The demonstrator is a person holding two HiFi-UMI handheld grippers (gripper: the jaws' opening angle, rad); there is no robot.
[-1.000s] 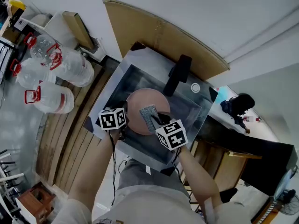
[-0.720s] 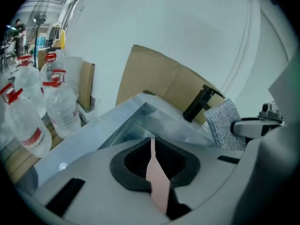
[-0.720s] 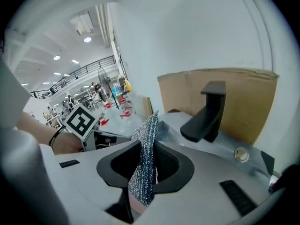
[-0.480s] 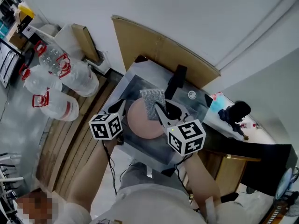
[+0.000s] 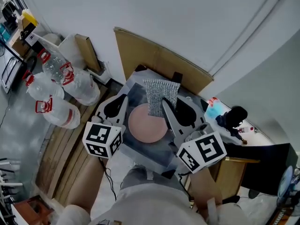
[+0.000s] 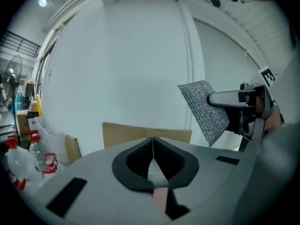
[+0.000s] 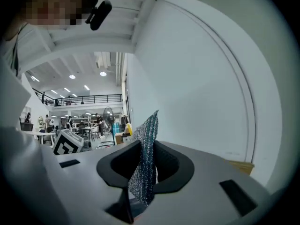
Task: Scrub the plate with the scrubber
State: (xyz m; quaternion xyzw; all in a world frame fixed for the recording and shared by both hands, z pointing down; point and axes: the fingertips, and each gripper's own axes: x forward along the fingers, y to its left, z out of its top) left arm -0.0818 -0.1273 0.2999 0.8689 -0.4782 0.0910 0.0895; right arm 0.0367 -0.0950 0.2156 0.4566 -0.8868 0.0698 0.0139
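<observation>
Sink [image 5: 157,150] holding pink plate [image 5: 147,123], white wall [image 5: 187,22], water jugs [image 5: 58,111] beside

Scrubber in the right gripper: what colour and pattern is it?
Silvery grey scrubber, a glittery woven mesh; the head view shows it best.

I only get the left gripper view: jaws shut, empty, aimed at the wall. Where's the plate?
Observer: Head view shows the plate lying flat in the sink.
Operator: Is the right gripper really clamped on the scrubber?
Observer: Yes. Its own view shows both jaws pressed on the scrubber's lower part, with the rest standing up above them.
Operator: Scrubber on the plate?
Observer: No. In head view it is held up toward the camera and overlaps only the plate's far rim.
</observation>
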